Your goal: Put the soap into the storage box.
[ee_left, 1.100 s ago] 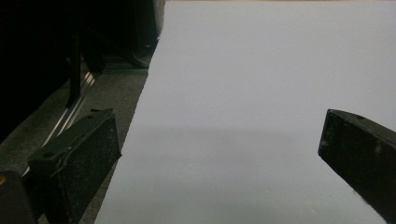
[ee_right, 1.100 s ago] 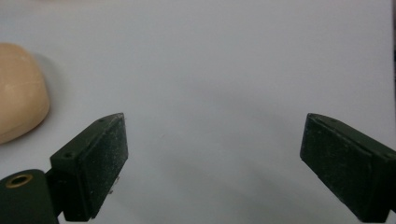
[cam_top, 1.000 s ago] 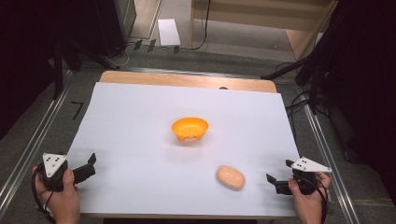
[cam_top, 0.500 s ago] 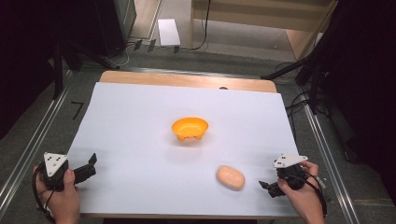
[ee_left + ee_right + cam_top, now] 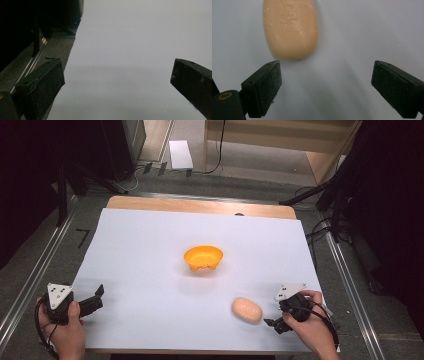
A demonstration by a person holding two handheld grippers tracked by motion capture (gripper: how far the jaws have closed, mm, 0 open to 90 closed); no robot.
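A: Where's the soap (image 5: 247, 310) from the right claw (image 5: 270, 324)?
B: On the desk (image 5: 150, 250), just ahead-left of it, long axis running away. Jaws apart, have just been closing, nothing between.
A: Left claw (image 5: 98, 292)?
B: Open, well apart.

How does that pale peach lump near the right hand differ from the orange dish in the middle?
The soap bar is a pale peach, solid, rounded oval; the orange bowl is bright orange and hollow, open at the top. The soap bar lies flat near the table's front edge, just ahead of the right tool; the orange bowl stands mid-table, away from both hands. Both rest on the white sheet, untouched.
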